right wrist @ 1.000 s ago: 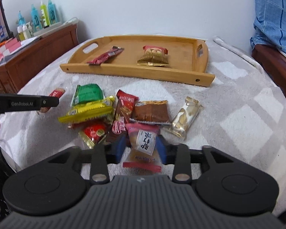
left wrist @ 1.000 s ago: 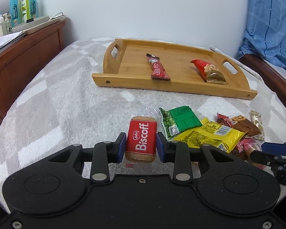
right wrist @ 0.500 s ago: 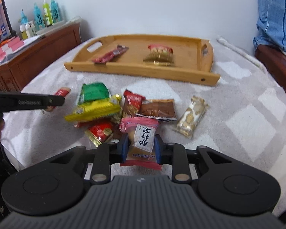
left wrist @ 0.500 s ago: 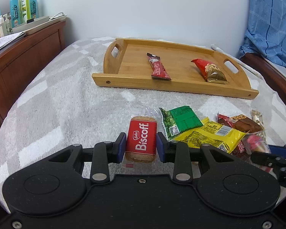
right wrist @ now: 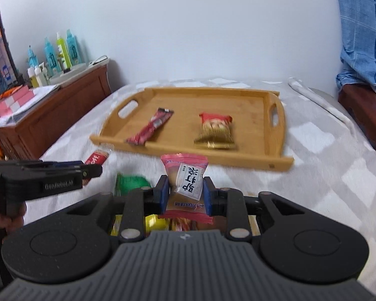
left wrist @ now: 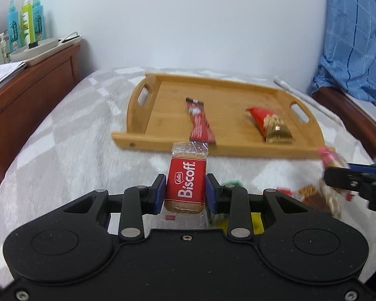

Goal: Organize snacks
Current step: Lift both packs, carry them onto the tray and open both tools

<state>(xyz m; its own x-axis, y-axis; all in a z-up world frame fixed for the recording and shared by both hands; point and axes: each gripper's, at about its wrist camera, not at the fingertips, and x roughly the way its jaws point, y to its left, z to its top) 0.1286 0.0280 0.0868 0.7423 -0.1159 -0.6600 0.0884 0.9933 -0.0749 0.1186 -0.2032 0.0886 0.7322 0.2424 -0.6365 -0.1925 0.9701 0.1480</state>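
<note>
1. left gripper (left wrist: 186, 193) is clamped on a red biscoff packet (left wrist: 186, 182), held above the blanket short of the wooden tray's (left wrist: 238, 149) near rim.
2. right gripper (right wrist: 184, 195) pinches a pink snack packet (right wrist: 185, 179), also short of that rim.
3. inside the tray lie a slim red bar (right wrist: 150, 129) and a red-and-gold packet (right wrist: 215, 131), well apart.
4. remaining loose snacks (right wrist: 130, 182) lie on the blanket below the grippers, nearer than the tray.

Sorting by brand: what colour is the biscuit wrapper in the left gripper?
Red with white lettering, clear at the ends; the biscuit wrapper shows best in the left wrist view.
</note>
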